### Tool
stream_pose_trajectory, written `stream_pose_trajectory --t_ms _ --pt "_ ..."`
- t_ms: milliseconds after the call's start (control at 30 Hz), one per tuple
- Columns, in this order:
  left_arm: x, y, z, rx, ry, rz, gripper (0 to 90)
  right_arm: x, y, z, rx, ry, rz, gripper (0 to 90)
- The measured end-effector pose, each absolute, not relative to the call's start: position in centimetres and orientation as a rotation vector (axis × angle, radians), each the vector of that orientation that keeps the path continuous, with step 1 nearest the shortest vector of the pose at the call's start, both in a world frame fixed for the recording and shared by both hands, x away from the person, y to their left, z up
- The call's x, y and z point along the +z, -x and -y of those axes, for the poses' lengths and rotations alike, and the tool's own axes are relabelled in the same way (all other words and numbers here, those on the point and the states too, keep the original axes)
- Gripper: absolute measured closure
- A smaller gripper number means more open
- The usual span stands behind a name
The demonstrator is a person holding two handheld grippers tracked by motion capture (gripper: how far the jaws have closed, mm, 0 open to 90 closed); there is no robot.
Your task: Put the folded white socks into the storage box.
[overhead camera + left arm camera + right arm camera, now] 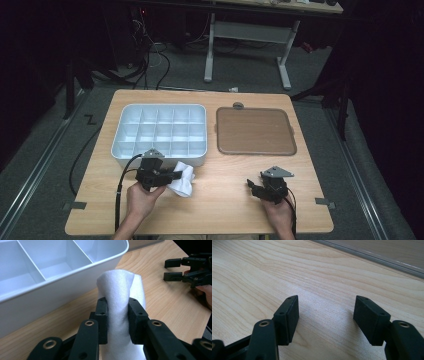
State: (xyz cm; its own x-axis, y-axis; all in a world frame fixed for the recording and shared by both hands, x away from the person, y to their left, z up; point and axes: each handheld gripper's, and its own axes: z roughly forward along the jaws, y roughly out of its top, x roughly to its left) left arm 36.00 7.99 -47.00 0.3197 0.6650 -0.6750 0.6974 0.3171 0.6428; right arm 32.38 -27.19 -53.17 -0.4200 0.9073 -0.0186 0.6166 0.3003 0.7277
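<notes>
A white cloth (pixel 120 292) is pinched between the black jaws of my left gripper (pixel 117 305), which is shut on it. In the high view the cloth (pixel 184 181) hangs out to the right of that left gripper (pixel 176 175), just in front of the pale grey compartment box (pixel 120 131). The box's near wall (pixel 50 305) stands close on the left in the left gripper view. My right gripper (pixel 326 308) stands open over bare wood with nothing between its jaws. The high view has the right gripper (pixel 252 186) near the table's front right.
A brown tray (pixel 255 131) with a grey rim lies to the right of the compartment box. The wooden table (pixel 220 200) has bare surface between my two hands. Beyond the far edge are cables and a white desk frame (pixel 247 35) on the floor.
</notes>
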Motion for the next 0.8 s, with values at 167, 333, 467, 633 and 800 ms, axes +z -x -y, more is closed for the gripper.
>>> stream_pose_trajectory --t_ms 167,333,467,633,800 --pt "-46.6 -36.1 -8.3 -0.031 -1.367 -1.371 73.4 -53.2 -32.4 27.2 0.911 -1.358 -2.144 37.5" --pt "-46.5 -36.2 -8.7 -0.029 -1.360 -1.378 73.4 -53.2 -32.4 27.2 0.911 -1.358 -2.144 37.4" --pt "-46.3 -36.2 -9.0 -0.019 -1.357 -1.375 73.3 -53.2 -32.4 27.2 0.911 -1.359 -2.144 37.2" --pt "-45.7 -36.2 -9.5 -0.003 -1.346 -1.372 73.3 -53.2 -32.4 27.2 0.911 -1.360 -2.144 37.2" --pt "-45.3 -36.3 -9.9 0.017 -1.339 -1.364 73.3 -53.2 -32.4 27.2 0.911 -1.360 -2.144 37.2"
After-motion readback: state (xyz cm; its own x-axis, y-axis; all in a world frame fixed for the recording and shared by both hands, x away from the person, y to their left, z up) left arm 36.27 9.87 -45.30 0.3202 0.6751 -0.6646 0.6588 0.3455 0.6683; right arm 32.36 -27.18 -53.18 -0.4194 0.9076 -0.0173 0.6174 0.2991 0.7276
